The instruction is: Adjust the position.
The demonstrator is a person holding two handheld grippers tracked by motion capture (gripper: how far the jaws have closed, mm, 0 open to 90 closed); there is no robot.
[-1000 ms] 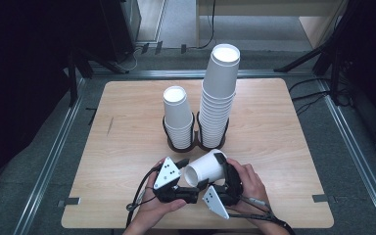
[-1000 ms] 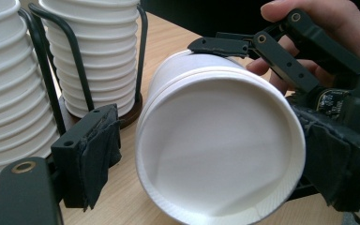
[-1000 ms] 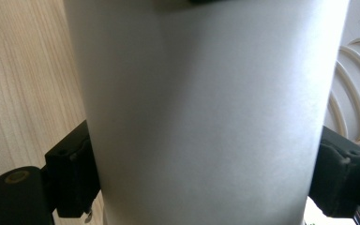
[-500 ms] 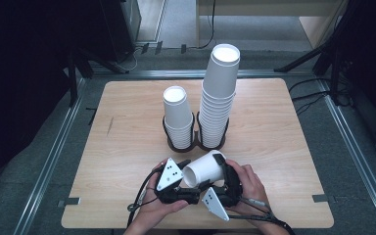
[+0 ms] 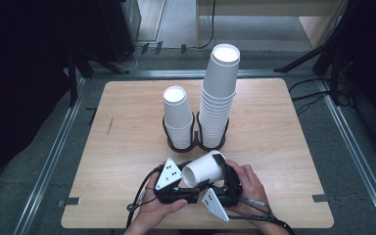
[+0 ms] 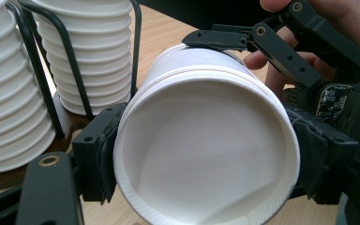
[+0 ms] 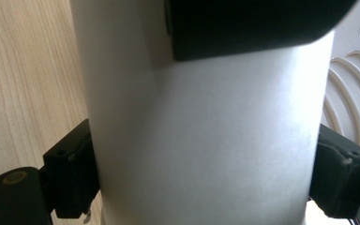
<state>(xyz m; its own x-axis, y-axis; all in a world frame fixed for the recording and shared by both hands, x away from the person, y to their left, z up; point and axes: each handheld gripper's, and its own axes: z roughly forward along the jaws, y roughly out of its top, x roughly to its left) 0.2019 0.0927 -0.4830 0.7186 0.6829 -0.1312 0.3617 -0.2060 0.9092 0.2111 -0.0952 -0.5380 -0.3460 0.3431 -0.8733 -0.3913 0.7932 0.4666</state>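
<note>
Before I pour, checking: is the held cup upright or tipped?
Tipped: the cup lies sideways between both tools, its empty mouth facing the left tool's camera.

Matt paper cup [image 6: 206, 150], wood-grain table [image 5: 127, 147]

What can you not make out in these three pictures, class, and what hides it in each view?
- Cup base: high view, behind the right gripper; left gripper view, facing away.
- Cup mouth: right gripper view, cut off by the frame.
- Holder base: high view, covered by the cup stacks.
- Number of cups: rims too tightly nested to count.
</note>
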